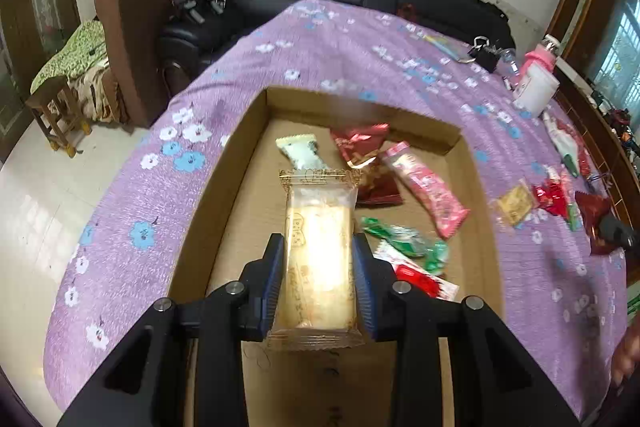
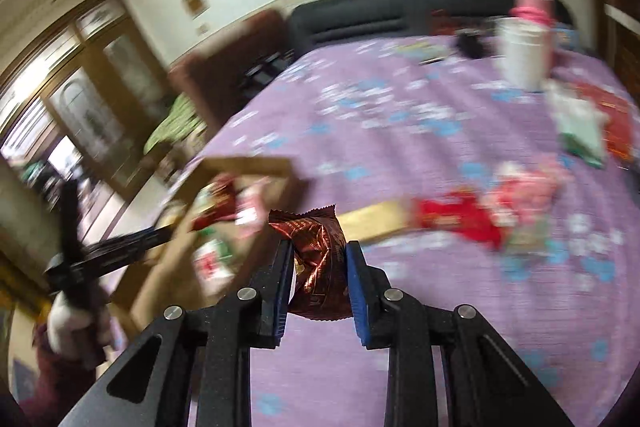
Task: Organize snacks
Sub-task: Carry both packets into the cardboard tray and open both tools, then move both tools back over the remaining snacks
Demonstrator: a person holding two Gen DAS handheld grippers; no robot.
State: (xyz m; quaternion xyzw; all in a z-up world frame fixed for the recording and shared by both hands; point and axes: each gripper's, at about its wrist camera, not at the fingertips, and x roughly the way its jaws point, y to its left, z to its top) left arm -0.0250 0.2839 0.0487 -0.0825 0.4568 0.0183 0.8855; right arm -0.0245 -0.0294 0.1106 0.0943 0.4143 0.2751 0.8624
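The left gripper (image 1: 319, 259) has its blue-padded fingers (image 1: 274, 267) closed on a clear-wrapped pale yellow cake bar (image 1: 319, 251), which hangs lengthwise over the near half of a shallow cardboard box (image 1: 224, 195) sitting on the desk under a purple flowered cloth (image 1: 132, 195). Inside the box, beyond the held bar, lie a white and green packet (image 1: 301, 151), a dark red foil packet (image 1: 362, 145), a long pink packet (image 1: 426, 193) to the right of it, and nearer, a green twisted wrapper (image 1: 404, 239) and a red and white packet (image 1: 420, 277). Outside the box on the right, loose on the cloth, are a small yellow cracker pack (image 1: 515, 205) and several red wrappers (image 1: 554, 197). At the far right stands a white bottle with a pink cap (image 1: 538, 83), with black binder clips (image 1: 485, 53) just left of it. The right gripper (image 2: 319, 267) grips a brown-red foil snack (image 2: 318, 267) between its fingers (image 2: 356, 287), raised above the cloth to the right of the box (image 2: 256, 165). The right wrist view is badly motion-blurred, so the red and pink heap (image 2: 492, 211) far right of it is probably more wrapped snacks.
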